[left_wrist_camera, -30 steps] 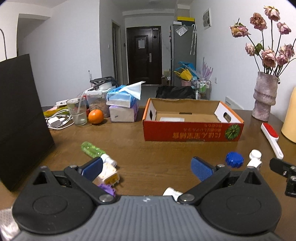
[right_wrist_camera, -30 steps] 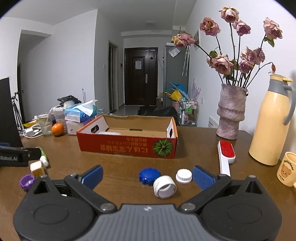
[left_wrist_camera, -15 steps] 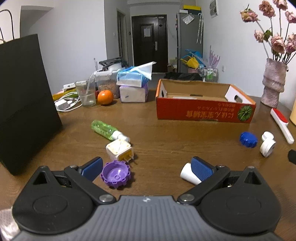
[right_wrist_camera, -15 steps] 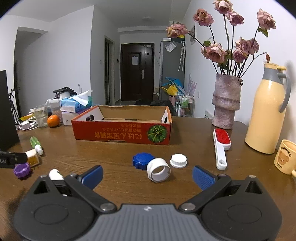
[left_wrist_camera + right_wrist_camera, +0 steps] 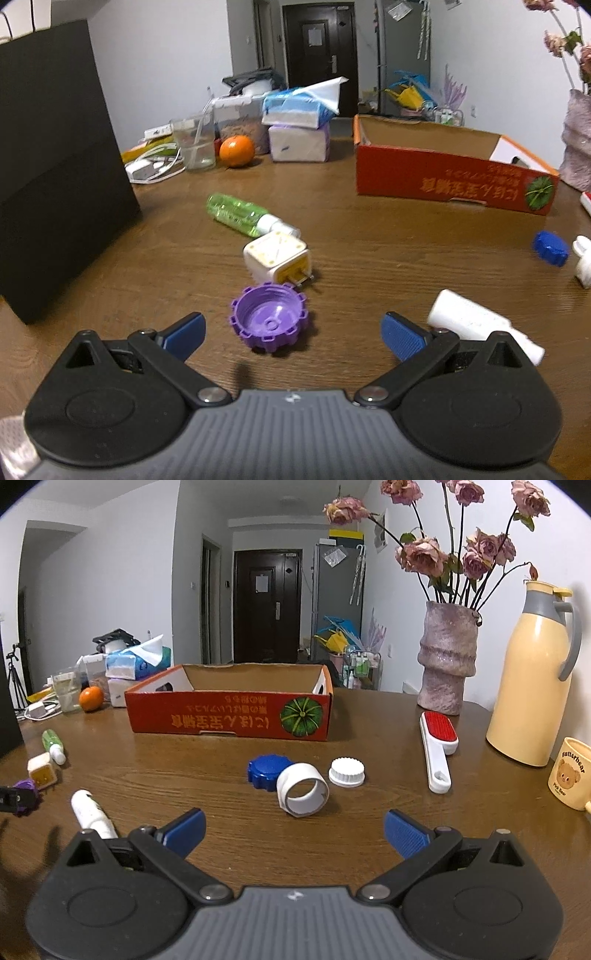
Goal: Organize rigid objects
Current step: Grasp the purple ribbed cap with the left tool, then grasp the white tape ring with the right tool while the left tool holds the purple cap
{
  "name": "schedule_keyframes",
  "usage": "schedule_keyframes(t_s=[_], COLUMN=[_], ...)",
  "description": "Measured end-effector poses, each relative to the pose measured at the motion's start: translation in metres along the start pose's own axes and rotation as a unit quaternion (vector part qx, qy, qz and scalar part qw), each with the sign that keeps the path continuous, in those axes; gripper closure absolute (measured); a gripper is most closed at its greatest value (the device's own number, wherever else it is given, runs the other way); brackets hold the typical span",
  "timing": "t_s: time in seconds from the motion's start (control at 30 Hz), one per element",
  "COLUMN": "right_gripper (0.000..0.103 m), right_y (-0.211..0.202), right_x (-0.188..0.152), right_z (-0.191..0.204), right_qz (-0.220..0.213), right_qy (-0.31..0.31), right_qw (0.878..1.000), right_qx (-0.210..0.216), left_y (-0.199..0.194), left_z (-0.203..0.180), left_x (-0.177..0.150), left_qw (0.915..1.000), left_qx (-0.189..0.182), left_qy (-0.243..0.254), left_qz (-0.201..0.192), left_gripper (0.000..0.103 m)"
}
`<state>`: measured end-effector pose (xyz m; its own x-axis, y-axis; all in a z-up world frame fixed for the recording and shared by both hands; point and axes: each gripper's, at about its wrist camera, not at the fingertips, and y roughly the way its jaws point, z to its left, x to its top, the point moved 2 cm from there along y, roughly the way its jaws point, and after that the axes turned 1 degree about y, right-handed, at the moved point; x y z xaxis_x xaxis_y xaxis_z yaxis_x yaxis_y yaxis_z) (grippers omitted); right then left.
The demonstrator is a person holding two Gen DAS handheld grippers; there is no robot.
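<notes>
Left gripper [image 5: 291, 334] wide apart w/ purple cap [image 5: 269, 319] between fingertips, on table [image 5: 388, 258].

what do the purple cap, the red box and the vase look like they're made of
Purple cap: moulded plastic by the look, semi-gloss, with crisp ribs and an inner thread. Red box: printed cardboard, with brown raw inner walls and cut edges. Vase: probably ceramic or stone-like, matte, with a rough mottled surface.
</notes>
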<state>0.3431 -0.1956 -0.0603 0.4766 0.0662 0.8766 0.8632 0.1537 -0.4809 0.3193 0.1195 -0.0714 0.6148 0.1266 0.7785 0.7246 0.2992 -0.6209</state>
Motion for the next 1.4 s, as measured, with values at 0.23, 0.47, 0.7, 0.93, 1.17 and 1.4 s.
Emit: schedule_keyframes(t_s=[0.23, 0.47, 0.7, 0.93, 1.17, 1.4], right_gripper=[0.000, 0.000, 0.000, 0.000, 0.002, 0.009], right_y=[0.014, 0.026, 0.037, 0.046, 0.057, 0.079], right_x=[-0.004, -0.004, -0.004, -0.002, 0.003, 0.011], right_z=[-0.003, -0.005, -0.003, 0.000, -0.001, -0.010], right_qz=[0.000, 0.002, 0.006, 0.008, 0.011, 0.027], right_qy=[-0.009, -0.011, -0.013, -0.017, -0.014, 0.008], right_qw=[1.000, 1.000, 1.000, 1.000, 1.000, 1.000], right_qx=[-0.008, -0.011, -0.011, -0.005, -0.001, 0.007], left_y=[0.020, 0.030, 0.043, 0.042, 0.039, 0.023], left_z=[0.007, 0.009, 0.012, 0.015, 0.012, -0.001], left_x=[-0.001, 0.005, 0.007, 0.007, 0.008, 0.010], left_qw=[0.9998, 0.9996, 0.9993, 0.9992, 0.9996, 0.9992], left_qx=[0.005, 0.015, 0.011, -0.002, -0.002, -0.009], left_qy=[-0.017, -0.022, -0.029, -0.037, -0.028, -0.006], left_qz=[0.010, 0.005, 0.022, 0.014, 0.005, -0.039], left_gripper=[0.000, 0.012, 0.026, 0.049, 0.049, 0.049])
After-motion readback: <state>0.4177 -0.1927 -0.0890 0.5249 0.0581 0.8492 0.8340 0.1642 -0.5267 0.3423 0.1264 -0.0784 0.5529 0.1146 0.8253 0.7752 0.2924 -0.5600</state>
